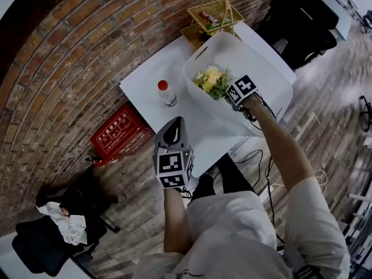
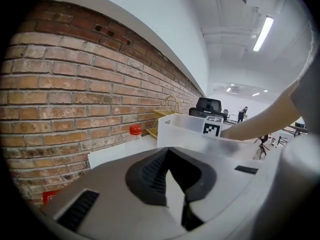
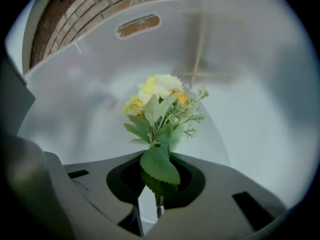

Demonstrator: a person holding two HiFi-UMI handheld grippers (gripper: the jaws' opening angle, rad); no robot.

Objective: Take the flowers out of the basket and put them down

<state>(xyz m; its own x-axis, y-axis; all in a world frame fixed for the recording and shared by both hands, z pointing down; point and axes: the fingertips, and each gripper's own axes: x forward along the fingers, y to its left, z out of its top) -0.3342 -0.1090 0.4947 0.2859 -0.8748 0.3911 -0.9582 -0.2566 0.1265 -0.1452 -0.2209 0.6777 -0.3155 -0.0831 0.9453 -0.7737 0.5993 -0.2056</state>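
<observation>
A small bunch of yellow and white flowers (image 1: 212, 80) with green leaves is inside the white plastic basket (image 1: 232, 42) on the white table (image 1: 145, 80). My right gripper (image 1: 229, 93) reaches steeply down into the basket and is shut on the stems. In the right gripper view the flowers (image 3: 157, 96) stick out beyond the right gripper (image 3: 157, 184), with the basket wall (image 3: 90, 84) all around them. My left gripper (image 1: 174, 125) hangs at the table's near edge, left of the basket, shut and holding nothing. The left gripper (image 2: 167, 154) points toward the basket (image 2: 185, 129).
A clear bottle with a red cap (image 1: 167, 93) stands on the table left of the basket. A yellow wire rack (image 1: 215, 13) sits beyond the basket. A red crate (image 1: 116, 133) lies on the floor by the brick wall. Black office chairs (image 1: 302, 16) stand at the back right.
</observation>
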